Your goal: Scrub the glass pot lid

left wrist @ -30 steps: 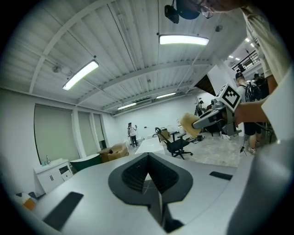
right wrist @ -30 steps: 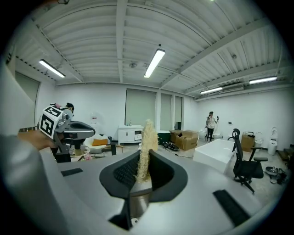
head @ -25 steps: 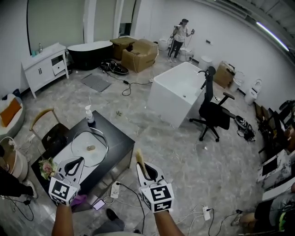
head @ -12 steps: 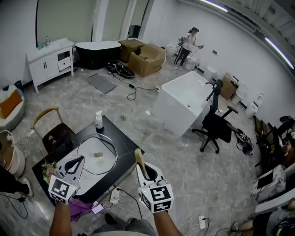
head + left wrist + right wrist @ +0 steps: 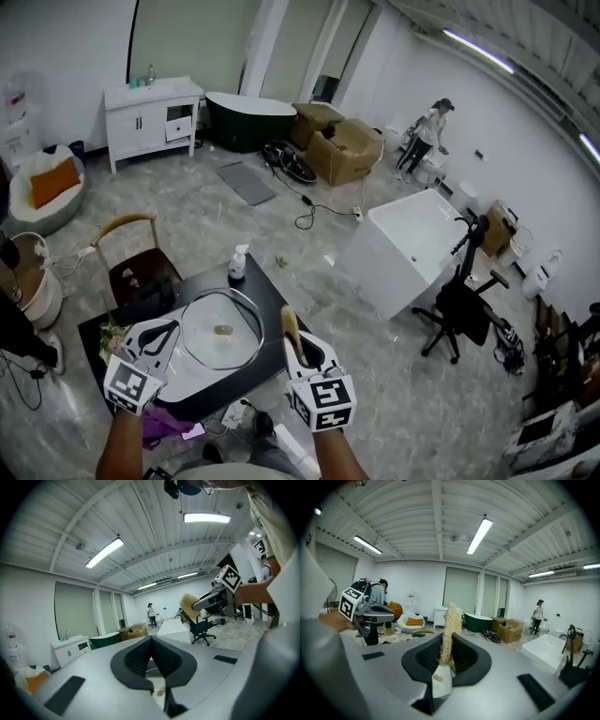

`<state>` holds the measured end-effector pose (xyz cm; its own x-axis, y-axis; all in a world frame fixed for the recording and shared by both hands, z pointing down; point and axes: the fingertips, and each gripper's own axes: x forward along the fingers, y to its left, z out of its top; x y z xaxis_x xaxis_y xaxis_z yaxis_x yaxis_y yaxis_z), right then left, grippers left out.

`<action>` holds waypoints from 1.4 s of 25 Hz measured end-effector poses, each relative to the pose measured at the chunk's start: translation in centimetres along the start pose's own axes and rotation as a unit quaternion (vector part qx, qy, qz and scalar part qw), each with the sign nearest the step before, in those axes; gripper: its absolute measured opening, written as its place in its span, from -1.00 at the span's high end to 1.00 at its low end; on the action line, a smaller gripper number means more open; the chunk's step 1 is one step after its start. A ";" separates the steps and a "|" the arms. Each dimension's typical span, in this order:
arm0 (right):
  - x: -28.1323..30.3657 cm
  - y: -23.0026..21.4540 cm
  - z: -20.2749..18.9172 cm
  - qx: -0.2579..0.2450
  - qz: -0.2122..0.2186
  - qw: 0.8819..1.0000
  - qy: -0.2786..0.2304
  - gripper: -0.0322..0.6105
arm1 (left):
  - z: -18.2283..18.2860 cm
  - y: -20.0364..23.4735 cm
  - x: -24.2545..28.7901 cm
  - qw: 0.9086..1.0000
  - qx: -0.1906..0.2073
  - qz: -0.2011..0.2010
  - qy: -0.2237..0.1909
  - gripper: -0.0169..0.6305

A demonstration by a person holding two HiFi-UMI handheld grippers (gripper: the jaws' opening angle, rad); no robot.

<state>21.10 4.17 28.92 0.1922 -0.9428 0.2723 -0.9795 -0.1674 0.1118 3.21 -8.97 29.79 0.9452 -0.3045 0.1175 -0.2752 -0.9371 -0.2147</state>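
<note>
Now right gripper (image 5: 302,351) jaws clamp scrubber (image 5: 289,323); left gripper (image 5: 161,333) jaws together; bottle (image 5: 238,262) near lid (image 5: 222,330).

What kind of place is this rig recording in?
Probably a bathroom-fixture showroom or storeroom doubling as a workspace: a white bathtub and a dark bathtub stand loose on the marble-look floor, near a vanity cabinet and cardboard boxes.

My left gripper (image 5: 151,641): jaws pressed together, nothing between them.
My right gripper (image 5: 201,603): up at the right, a tan scrubber (image 5: 188,604) sticking out of its tip.
Chair (image 5: 200,626): black, beyond my jaws, right of a white tub (image 5: 171,626).
Person (image 5: 151,613): far off, standing.
Boxes (image 5: 133,631): left of the tub, beside a dark bath (image 5: 105,639).
Cabinet (image 5: 70,649): white, far left.
</note>
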 end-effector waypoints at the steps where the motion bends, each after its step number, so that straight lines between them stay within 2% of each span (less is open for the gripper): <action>1: 1.0 0.2 0.3 -0.004 0.010 1.000 -0.001 0.76 | 0.0 0.7 -0.2 1.000 0.000 0.010 0.002 0.91; 7: 6.0 -0.2 2.1 -0.022 0.065 0.998 0.002 0.76 | -1.1 2.8 -0.1 0.998 -0.010 0.056 0.025 0.91; 9: 7.6 -0.4 1.9 -0.029 0.081 0.996 0.011 0.76 | -1.3 3.1 0.1 0.996 -0.029 0.072 0.035 0.91; 18: 13.9 -1.2 0.0 -0.070 0.139 0.987 0.050 0.76 | -5.2 4.0 1.2 0.989 -0.049 0.125 0.071 0.91; 21: 16.5 -1.0 -2.0 -0.090 0.152 0.982 0.068 0.76 | -7.0 3.9 1.6 0.985 -0.060 0.134 0.086 0.90; 25: 20.7 -0.3 -6.1 -0.114 0.173 0.973 0.099 0.76 | -10.1 3.7 2.3 0.977 -0.103 0.147 0.112 0.91; 29: 25.1 0.7 -10.9 -0.139 0.186 0.964 0.131 0.76 | -14.5 3.5 2.6 0.971 -0.120 0.155 0.138 0.90; 33: 29.8 1.8 -15.4 -0.183 0.194 0.952 0.150 0.76 | -19.4 3.5 2.5 0.967 -0.120 0.165 0.155 0.91; 35: 31.8 2.5 -17.8 -0.208 0.197 0.944 0.165 0.76 | -21.5 3.1 2.5 0.960 -0.145 0.171 0.171 0.91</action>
<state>25.81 -21.12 54.84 -0.1060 -0.7554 0.6466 -0.8843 0.3690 0.2861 0.90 -16.31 50.25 0.6920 -0.5946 0.4095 -0.6429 -0.7655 -0.0252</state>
